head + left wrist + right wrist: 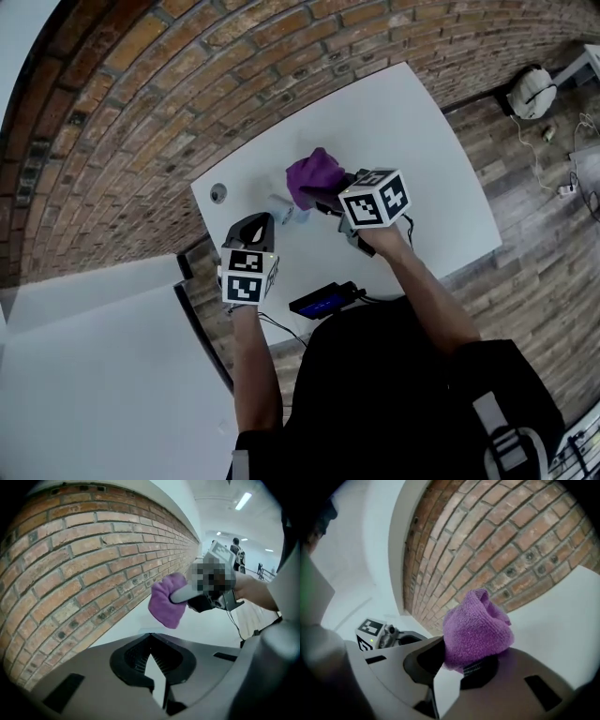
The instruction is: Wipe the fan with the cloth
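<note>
Right gripper point(468, 663) clamps the purple cloth point(314, 176), left gripper point(151, 639) shut and empty; best drop the cloth toward eight o'clock onto what looks like the pale fan point(281, 208), pressing lightly.

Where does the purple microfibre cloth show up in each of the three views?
Head view: purple microfibre cloth, just above centre.
Left gripper view: right of centre, held by the right hand-held gripper.
Right gripper view: centre, clamped between its jaws.
Shared landmark: the red brick wall beyond the cloth.
</note>
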A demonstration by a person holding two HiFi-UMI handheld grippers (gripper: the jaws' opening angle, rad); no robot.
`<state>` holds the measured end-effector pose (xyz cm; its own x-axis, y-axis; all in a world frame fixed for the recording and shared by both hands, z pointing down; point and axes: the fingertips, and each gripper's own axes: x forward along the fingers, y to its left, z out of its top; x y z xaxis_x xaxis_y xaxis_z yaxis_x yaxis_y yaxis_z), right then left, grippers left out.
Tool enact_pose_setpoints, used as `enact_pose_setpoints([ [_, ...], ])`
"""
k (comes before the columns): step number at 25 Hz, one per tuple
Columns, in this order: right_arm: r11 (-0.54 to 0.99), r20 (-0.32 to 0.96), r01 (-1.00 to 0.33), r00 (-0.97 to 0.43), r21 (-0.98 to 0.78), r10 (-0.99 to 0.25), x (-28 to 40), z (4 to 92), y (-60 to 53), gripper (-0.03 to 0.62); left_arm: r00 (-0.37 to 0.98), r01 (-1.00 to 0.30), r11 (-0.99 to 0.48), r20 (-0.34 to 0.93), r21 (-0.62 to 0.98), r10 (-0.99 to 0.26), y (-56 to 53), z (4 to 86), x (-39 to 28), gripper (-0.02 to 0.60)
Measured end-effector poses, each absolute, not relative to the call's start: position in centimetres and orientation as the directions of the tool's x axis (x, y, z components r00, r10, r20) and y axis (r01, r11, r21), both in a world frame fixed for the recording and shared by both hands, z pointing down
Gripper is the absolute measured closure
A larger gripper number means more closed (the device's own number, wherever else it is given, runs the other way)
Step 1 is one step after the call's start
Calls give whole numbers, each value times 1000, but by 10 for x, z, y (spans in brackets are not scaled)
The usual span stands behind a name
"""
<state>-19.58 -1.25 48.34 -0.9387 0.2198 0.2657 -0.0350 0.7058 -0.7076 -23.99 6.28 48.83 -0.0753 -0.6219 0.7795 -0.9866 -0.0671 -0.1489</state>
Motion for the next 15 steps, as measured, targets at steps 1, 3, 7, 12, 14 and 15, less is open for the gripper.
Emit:
enact_pose_setpoints([
  [1,725,233,16,-942,-689,242,-205,471,-10,528,-79,-982,-89,790,-166,-608,61,492,-239,580],
  [3,761,231,95,-922,-642,310,-225,464,2,528,-76,-977,-120,810,-178,-582,61,500,-237,581],
  [7,720,276,128,-867,-682,415,-248,498,15,528,-60,-980,-119,816,-156,-575,63,502,-233,580],
  [12,600,251,50,-878,-798,408,-248,540,-2,528,-35,-978,-150,828,-142,-560,62,502,-231,581],
  [14,614,333,9,-835,-789,439,-244,573,5,528,-26,-981,-147,832,-129,-555,62,502,-230,580],
  [15,623,374,-15,-811,-782,450,-241,589,10,528,-23,-982,-143,832,-123,-554,63,501,-230,581],
])
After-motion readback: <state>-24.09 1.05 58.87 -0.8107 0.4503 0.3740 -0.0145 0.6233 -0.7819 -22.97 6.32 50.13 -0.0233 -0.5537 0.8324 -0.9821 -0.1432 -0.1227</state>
